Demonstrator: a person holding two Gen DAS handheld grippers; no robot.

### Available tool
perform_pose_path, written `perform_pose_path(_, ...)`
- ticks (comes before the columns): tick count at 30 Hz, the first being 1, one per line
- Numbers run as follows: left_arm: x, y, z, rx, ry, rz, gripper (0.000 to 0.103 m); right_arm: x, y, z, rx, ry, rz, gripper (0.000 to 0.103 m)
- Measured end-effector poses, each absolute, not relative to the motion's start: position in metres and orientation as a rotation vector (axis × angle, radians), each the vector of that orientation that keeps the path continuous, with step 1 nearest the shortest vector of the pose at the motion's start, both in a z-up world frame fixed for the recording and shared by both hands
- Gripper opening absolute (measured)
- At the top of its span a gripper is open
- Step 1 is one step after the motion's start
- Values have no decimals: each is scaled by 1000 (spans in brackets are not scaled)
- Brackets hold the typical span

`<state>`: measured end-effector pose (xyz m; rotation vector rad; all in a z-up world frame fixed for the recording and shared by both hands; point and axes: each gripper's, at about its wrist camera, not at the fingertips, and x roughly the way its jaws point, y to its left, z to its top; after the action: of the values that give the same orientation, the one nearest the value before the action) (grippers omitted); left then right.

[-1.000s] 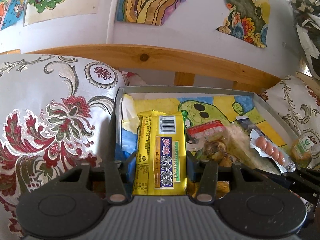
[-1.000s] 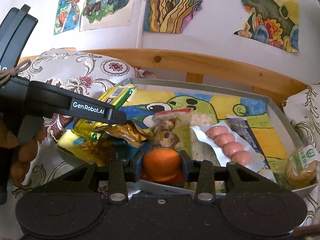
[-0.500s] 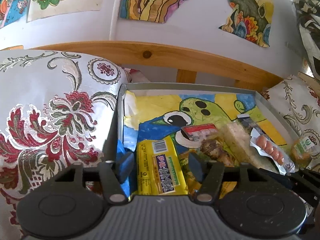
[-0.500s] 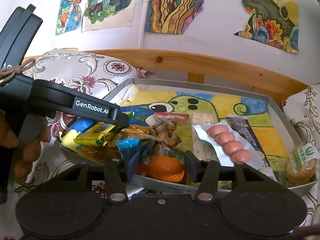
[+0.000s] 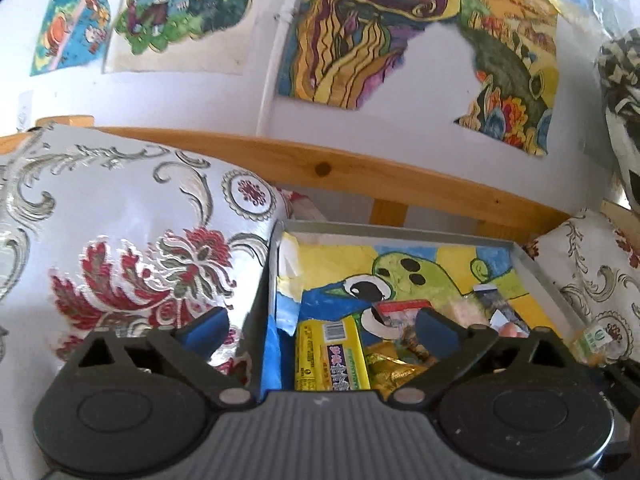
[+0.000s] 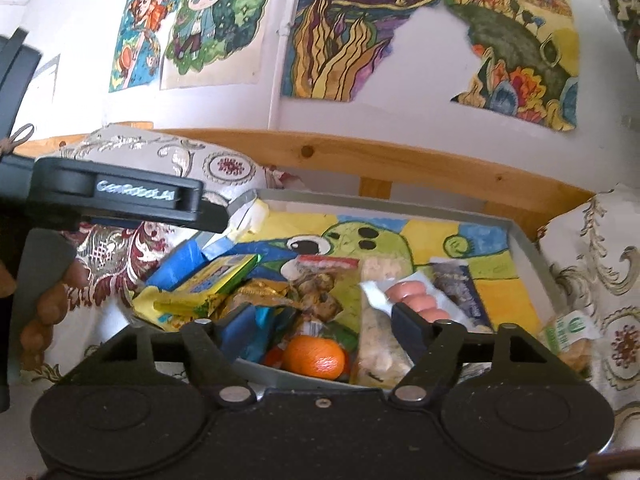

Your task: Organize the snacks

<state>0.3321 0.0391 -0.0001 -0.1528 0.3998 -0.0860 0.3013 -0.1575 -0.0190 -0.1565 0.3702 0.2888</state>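
Observation:
A grey tray [image 6: 532, 256] lined with a cartoon drawing holds several snacks. The yellow snack pack [image 5: 330, 356] lies at the tray's near left; my left gripper [image 5: 320, 326] hangs open above it, holding nothing. The right wrist view shows the same yellow pack [image 6: 218, 280] beside a gold wrapper [image 6: 260, 294], an orange [image 6: 316, 358] at the near edge, and a sausage pack [image 6: 416, 298]. My right gripper [image 6: 320, 326] is open above the orange, empty. The left gripper's body [image 6: 120, 196] crosses the left of that view.
Patterned cushions flank the tray: one [image 5: 120, 248] on the left, one [image 6: 600, 272] on the right. A green-labelled bun pack [image 6: 568, 336] sits on the right cushion just outside the tray. A wooden rail [image 5: 360, 176] and a wall with drawings stand behind.
Both grippers opened and drew back and up. The left let go of the yellow pack and the right let go of the orange; both now lie in the tray.

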Motion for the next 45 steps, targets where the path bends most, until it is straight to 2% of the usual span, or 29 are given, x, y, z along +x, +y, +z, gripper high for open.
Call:
perform_pose_path(7, 304, 45, 9, -185, 357, -60, 102, 282, -169, 2, -140, 320, 260, 92)
perform_pose_path(16, 261, 45, 19, -184, 295, -5, 103, 255, -183, 17, -104, 293, 223, 100)
perform_pose_path(45, 170, 24, 14, -174, 345, 61, 103, 178, -218, 36, -37, 271, 190, 102)
